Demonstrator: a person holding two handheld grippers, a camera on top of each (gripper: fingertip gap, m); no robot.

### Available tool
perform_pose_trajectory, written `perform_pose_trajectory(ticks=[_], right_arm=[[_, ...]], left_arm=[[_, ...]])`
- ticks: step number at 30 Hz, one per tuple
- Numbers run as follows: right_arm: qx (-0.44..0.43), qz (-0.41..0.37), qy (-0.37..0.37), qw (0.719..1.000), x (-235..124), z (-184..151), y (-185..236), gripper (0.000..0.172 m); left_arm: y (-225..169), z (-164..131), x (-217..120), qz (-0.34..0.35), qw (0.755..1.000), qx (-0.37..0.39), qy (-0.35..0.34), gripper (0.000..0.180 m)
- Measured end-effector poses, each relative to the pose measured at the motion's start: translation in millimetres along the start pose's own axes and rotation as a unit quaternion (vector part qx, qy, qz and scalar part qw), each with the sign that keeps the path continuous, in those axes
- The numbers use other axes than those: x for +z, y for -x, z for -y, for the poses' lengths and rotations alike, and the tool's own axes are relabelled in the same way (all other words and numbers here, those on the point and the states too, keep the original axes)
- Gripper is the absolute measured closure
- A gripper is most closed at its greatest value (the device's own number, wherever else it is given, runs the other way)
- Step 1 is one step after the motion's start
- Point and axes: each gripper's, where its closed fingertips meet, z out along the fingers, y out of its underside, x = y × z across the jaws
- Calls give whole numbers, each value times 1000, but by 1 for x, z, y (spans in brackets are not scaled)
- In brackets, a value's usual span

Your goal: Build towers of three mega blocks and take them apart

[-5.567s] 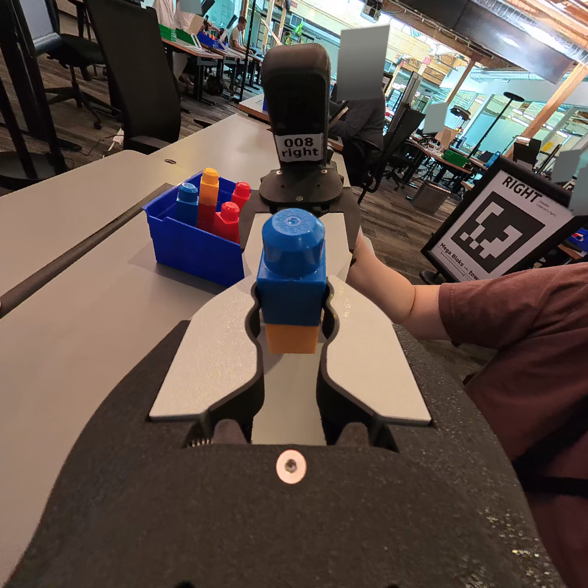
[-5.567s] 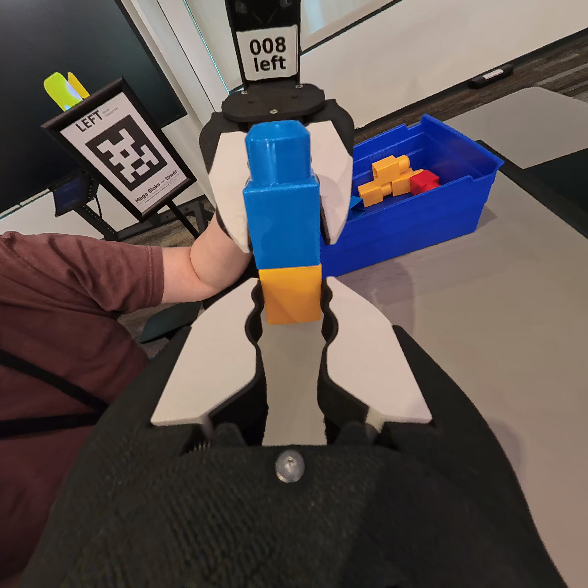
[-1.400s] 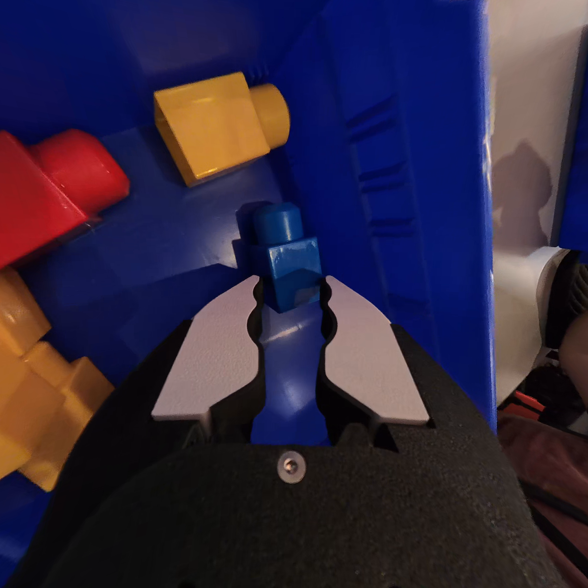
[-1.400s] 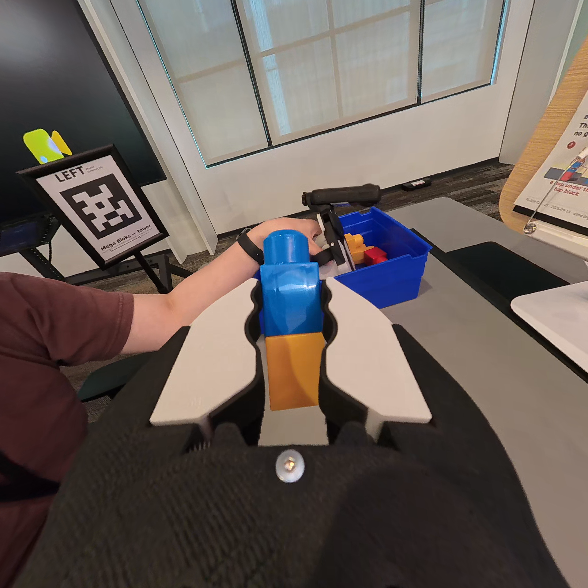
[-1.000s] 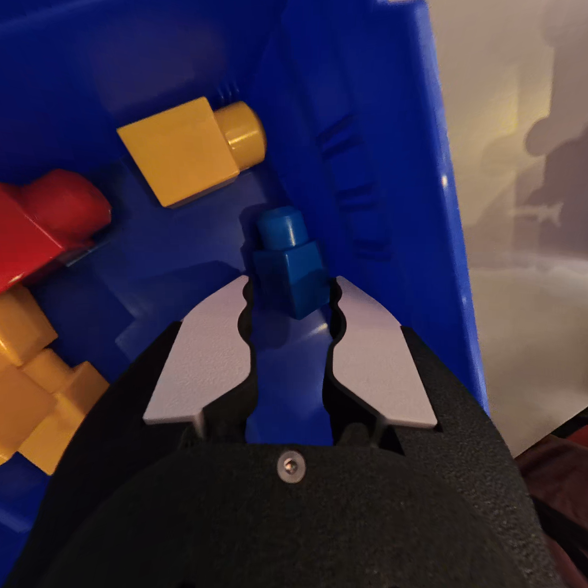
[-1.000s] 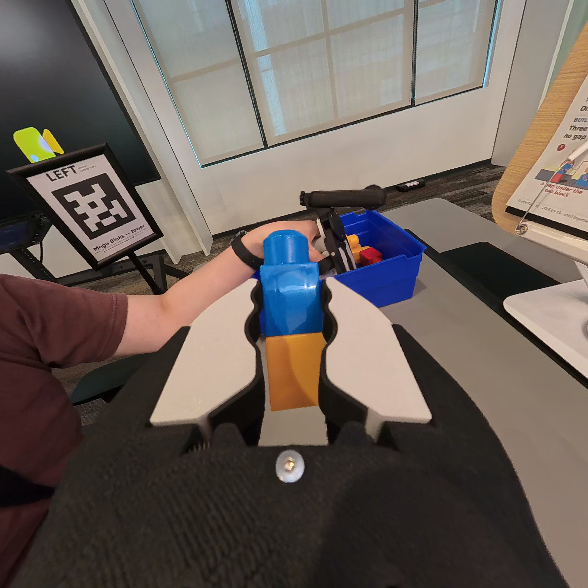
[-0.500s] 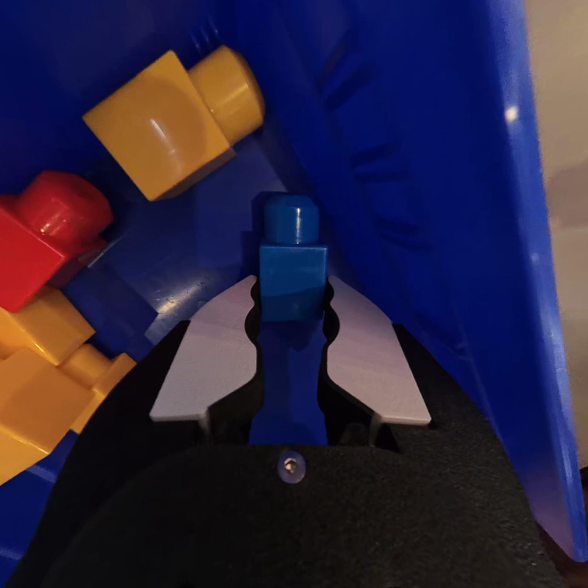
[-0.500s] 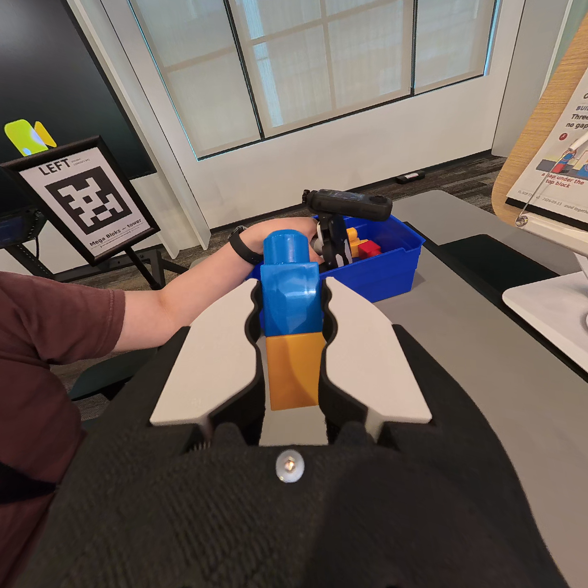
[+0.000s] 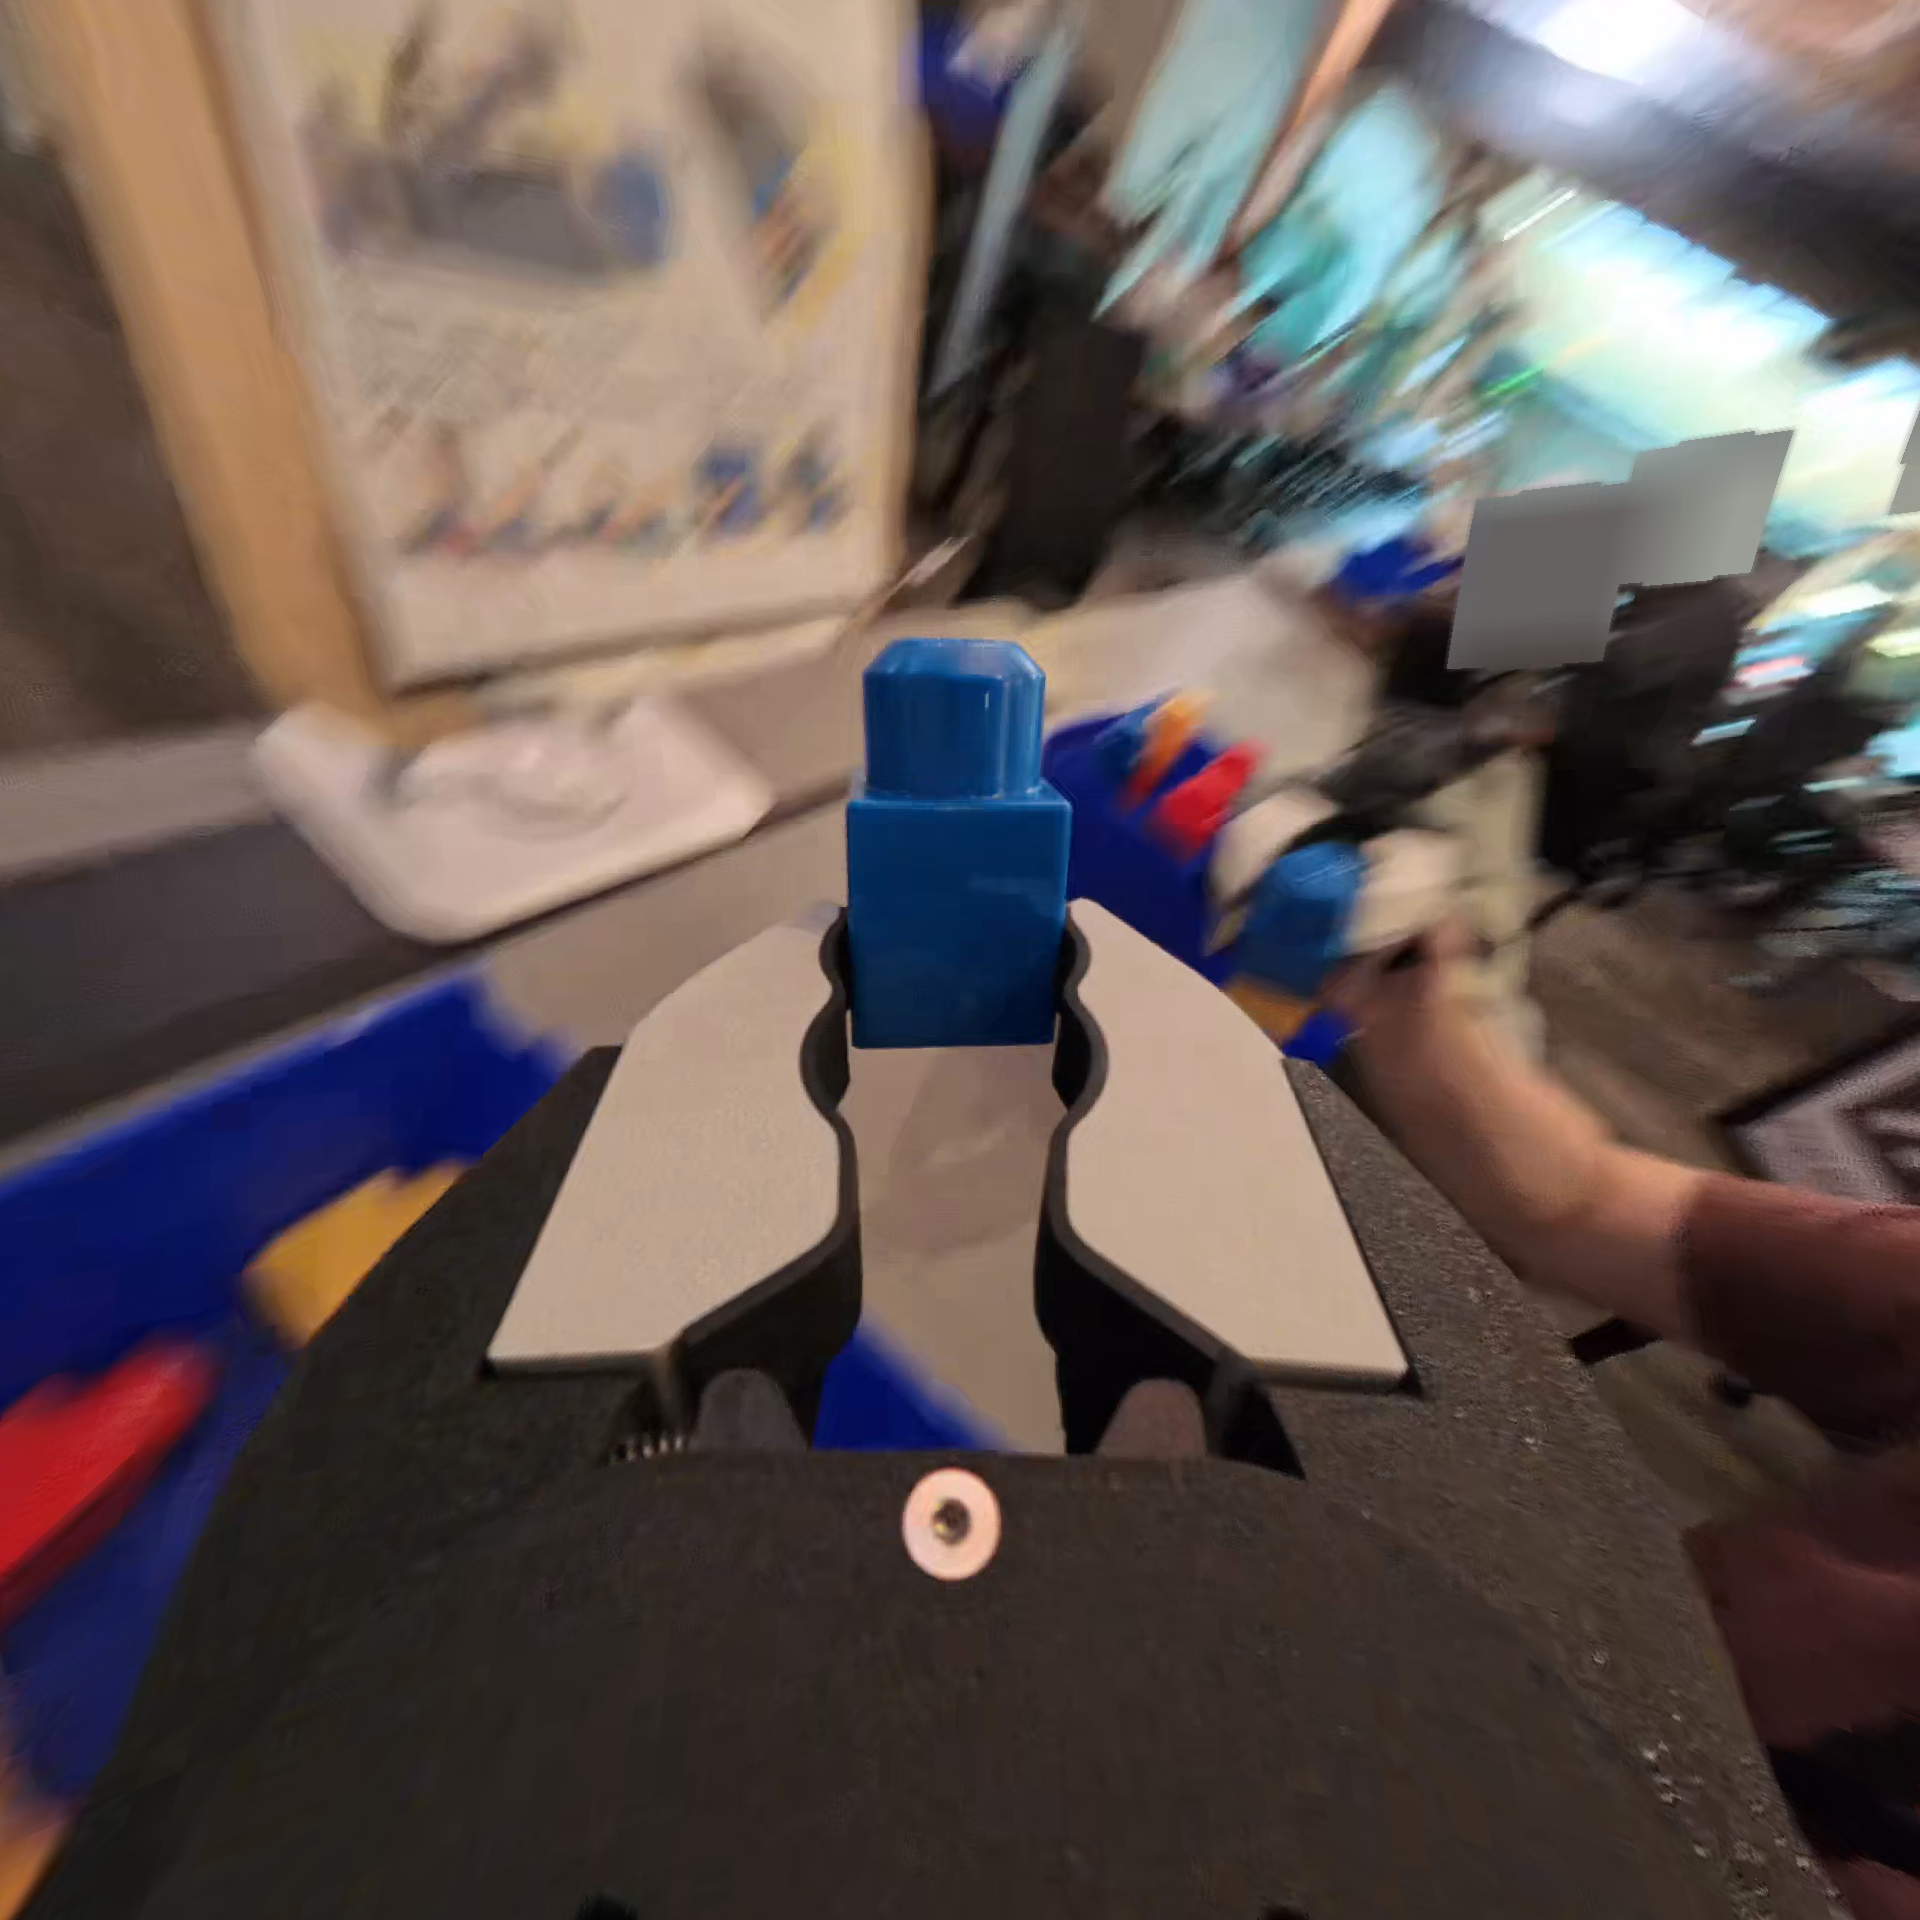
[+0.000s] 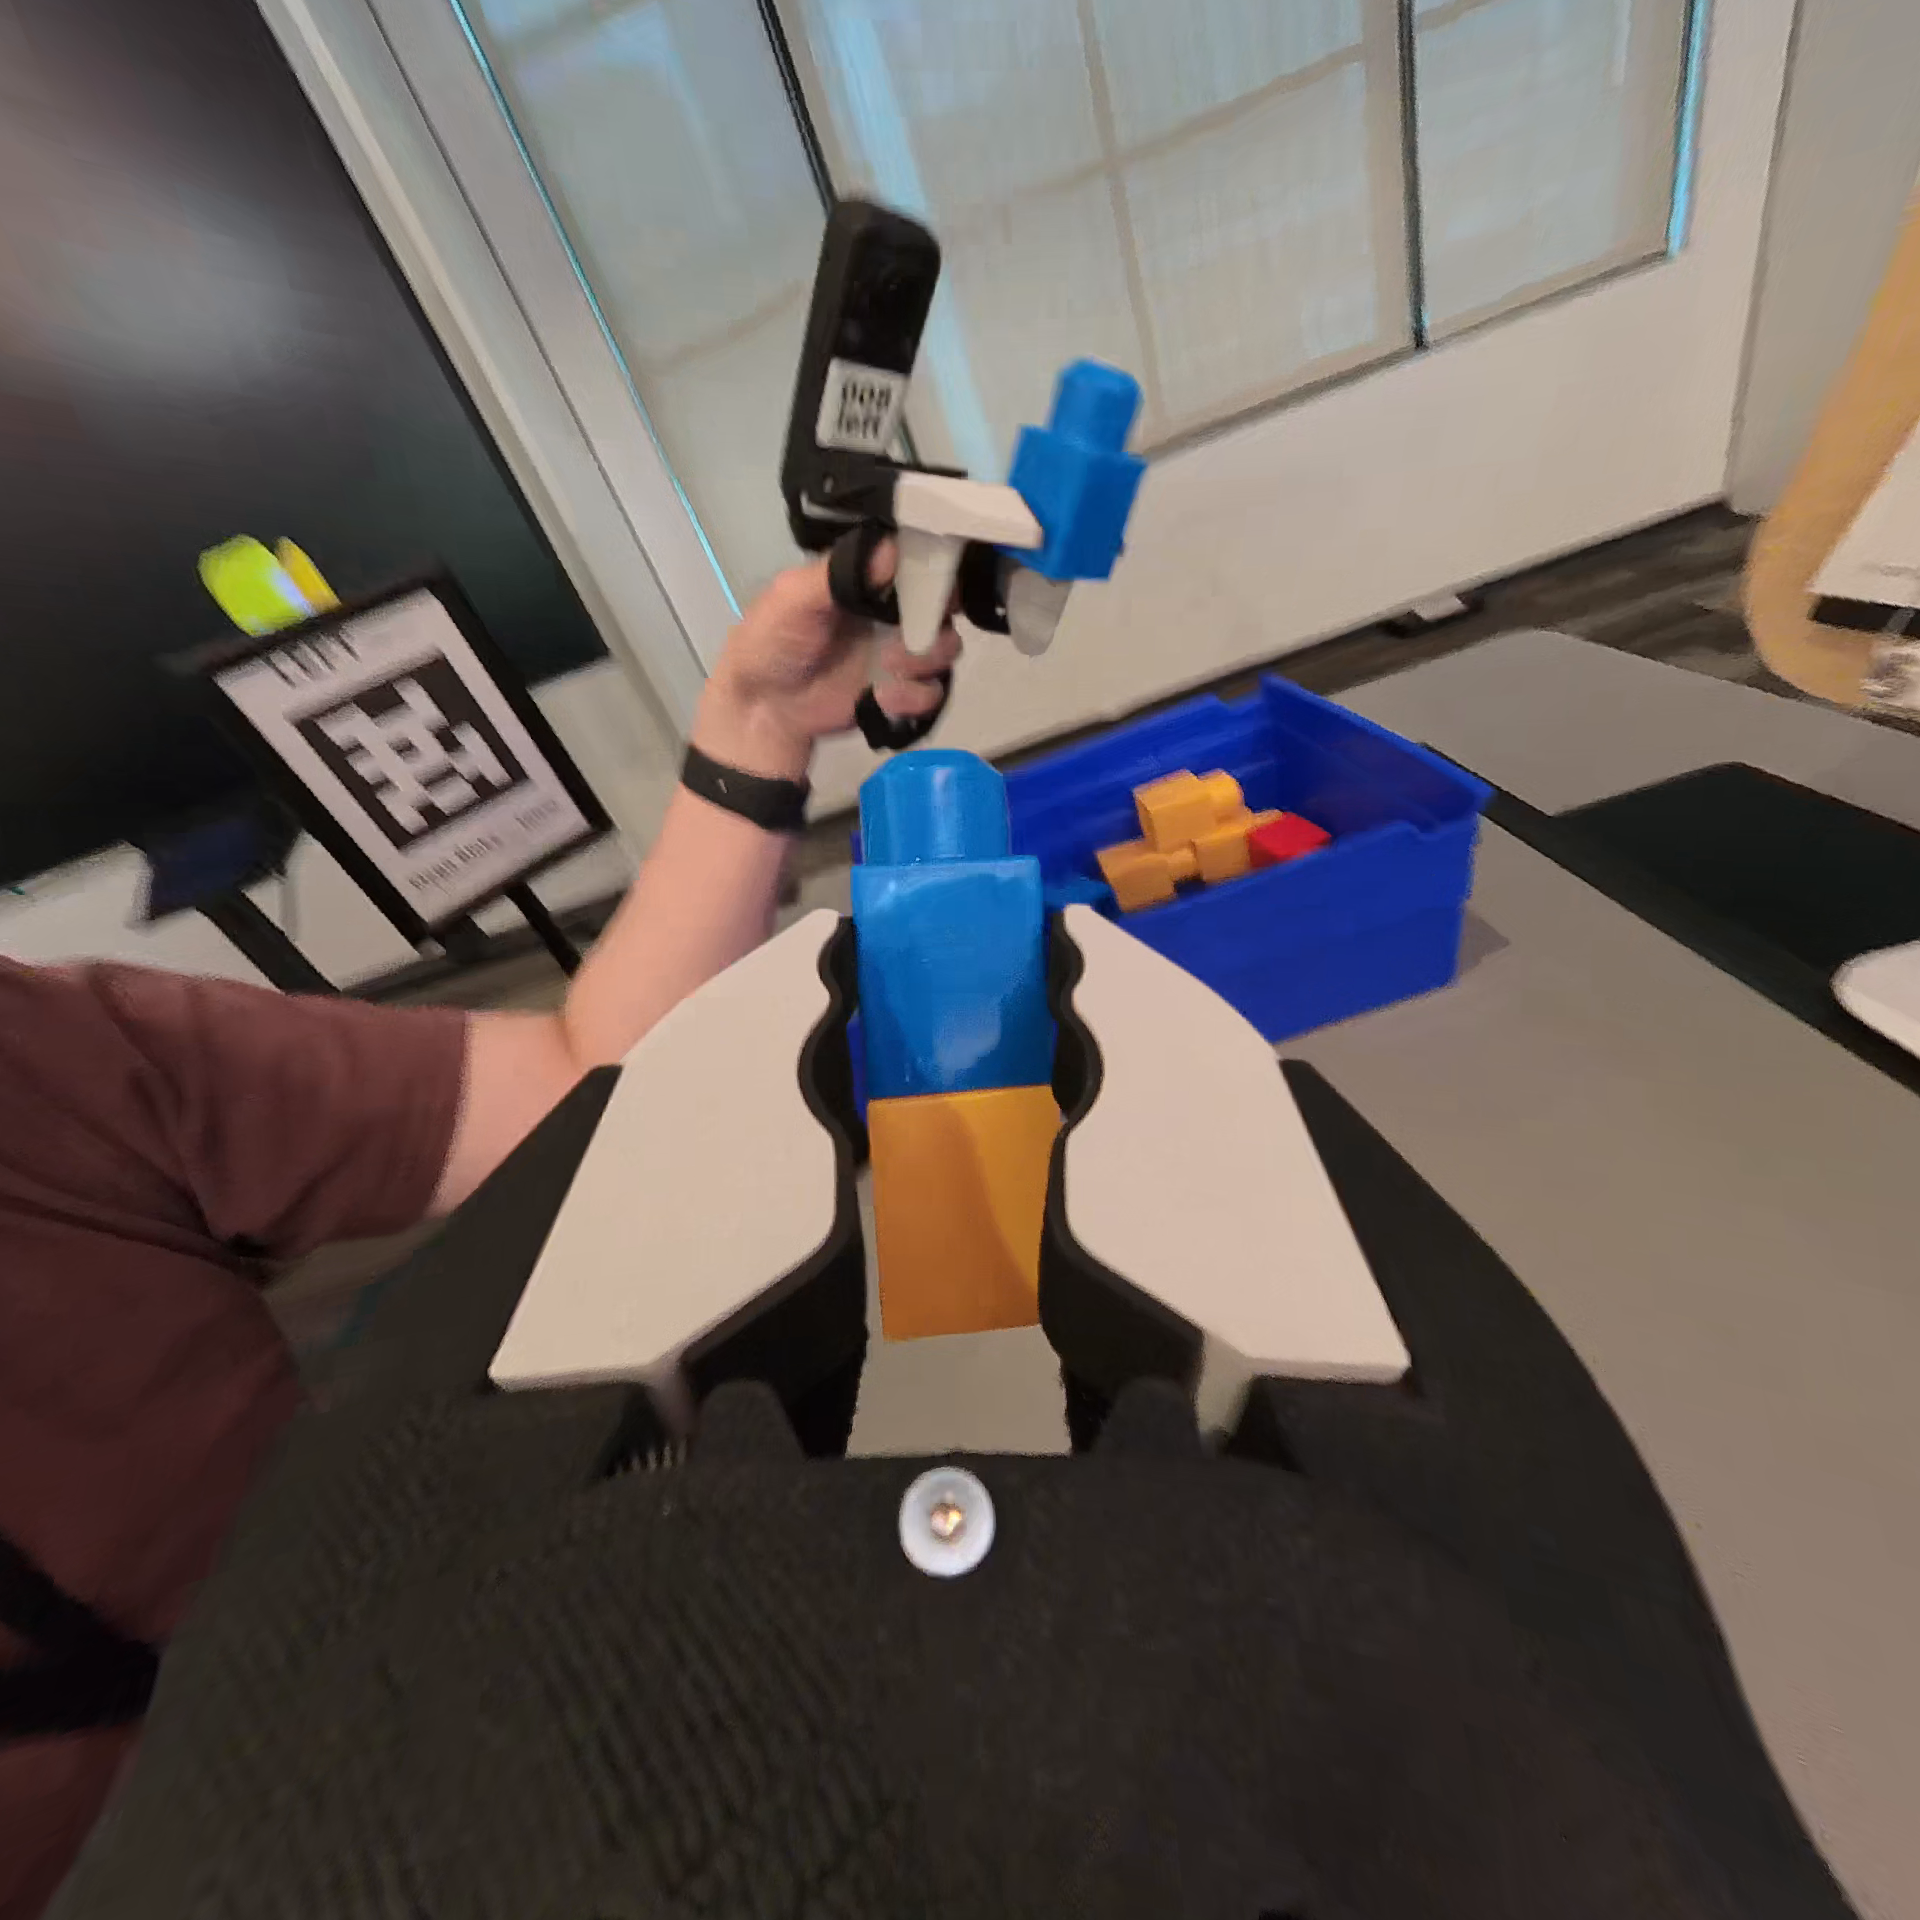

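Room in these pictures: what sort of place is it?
Probably an office or lab set up for recording: a grey table, a bin of toy blocks, a framed marker sign on a stand, and big windows.

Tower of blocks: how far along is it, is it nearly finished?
Two of three are joined: the right gripper grips a blue block on an orange block. In hand: the left gripper grips a single blue block, lifted above the blue bin. Left: pressing it on top, then taking the tower apart.
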Motion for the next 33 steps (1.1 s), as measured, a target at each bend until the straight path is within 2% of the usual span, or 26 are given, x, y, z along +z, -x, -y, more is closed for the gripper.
perform_pose_trajectory(ticks=[3, 5, 7, 11, 16, 22, 33], right_arm=[[49, 53, -90, 993, 4, 13, 9, 137], [65, 67, -129, 987, 4, 19, 12, 137], [50, 58, -147, 986, 4, 22, 13, 137], [0, 22, -152, 988, 2, 27, 16, 137], [-18, 7, -138, 990, 6, 24, 18, 137], [-6, 3, -156, 988, 3, 28, 15, 136], [40, 13, -198, 979, -4, 32, 11, 137]], left_arm=[[-73, 27, 21, -132, 987, 32, -89, 145], [-105, 32, 42, -180, 974, 26, -133, 144], [-125, 26, 59, -221, 965, -8, -138, 145], [-132, 12, 83, -225, 965, -43, -132, 145], [-137, 4, 95, -238, 961, -44, -130, 145], [-141, -5, 105, -256, 958, -48, -120, 145], [-140, -18, 117, -234, 967, -31, -95, 144]])
